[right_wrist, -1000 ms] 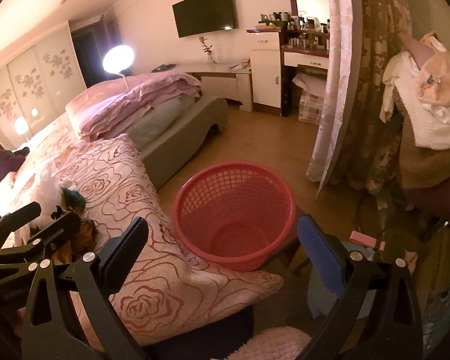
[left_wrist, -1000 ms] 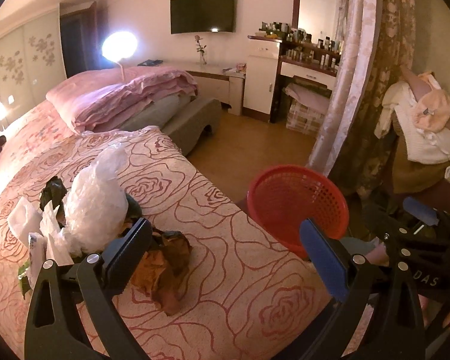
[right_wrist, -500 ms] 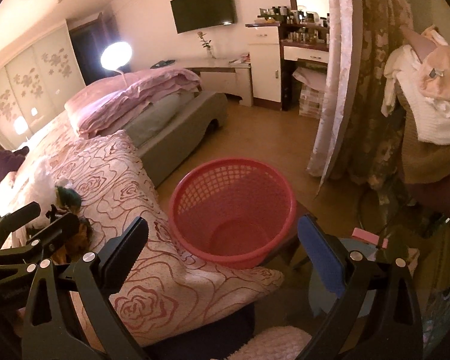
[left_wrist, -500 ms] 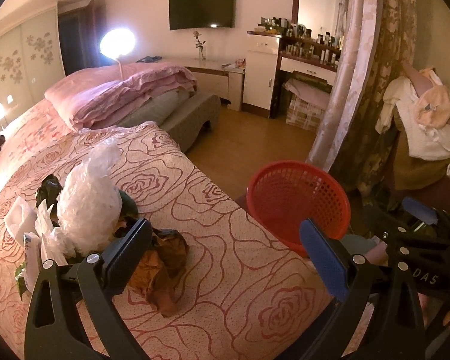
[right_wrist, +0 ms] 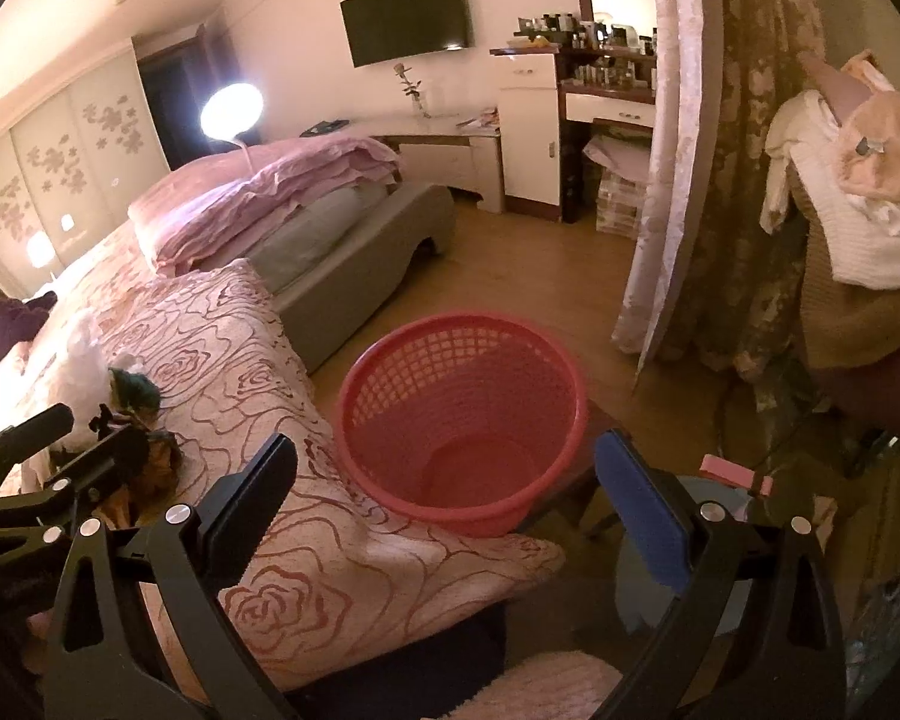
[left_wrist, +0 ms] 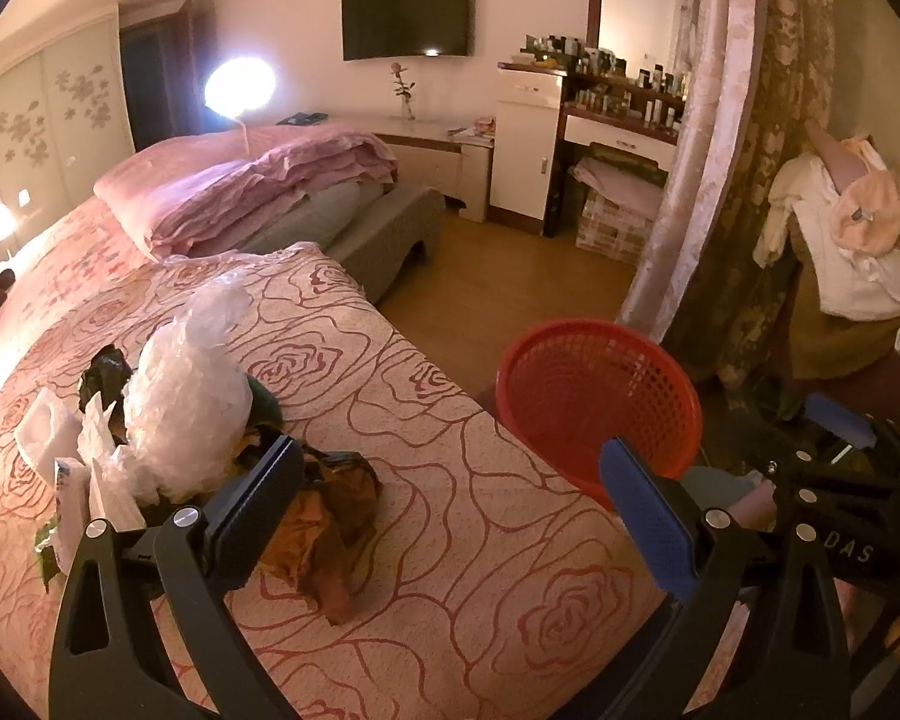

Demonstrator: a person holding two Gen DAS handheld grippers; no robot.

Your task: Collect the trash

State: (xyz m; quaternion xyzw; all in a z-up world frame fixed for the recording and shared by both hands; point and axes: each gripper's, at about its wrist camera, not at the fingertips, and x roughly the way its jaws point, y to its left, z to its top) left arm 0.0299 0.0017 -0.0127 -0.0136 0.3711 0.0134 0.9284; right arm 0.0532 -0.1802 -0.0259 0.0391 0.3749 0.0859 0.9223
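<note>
Both sets of tongs gape wide, holding nothing: the left gripper [left_wrist: 450, 504] hangs over the bedspread [left_wrist: 480, 570], just beside the trash pile [left_wrist: 198, 420]; the right gripper [right_wrist: 444, 504] hangs above the empty red basket [right_wrist: 468, 516] beside the bed.

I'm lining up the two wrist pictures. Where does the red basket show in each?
Left wrist: red basket right of centre, beyond the bed's corner, partly behind the claw's blue finger.
Right wrist: red basket at centre, seen into, empty.
Shared landmark: the wall TV.
</note>
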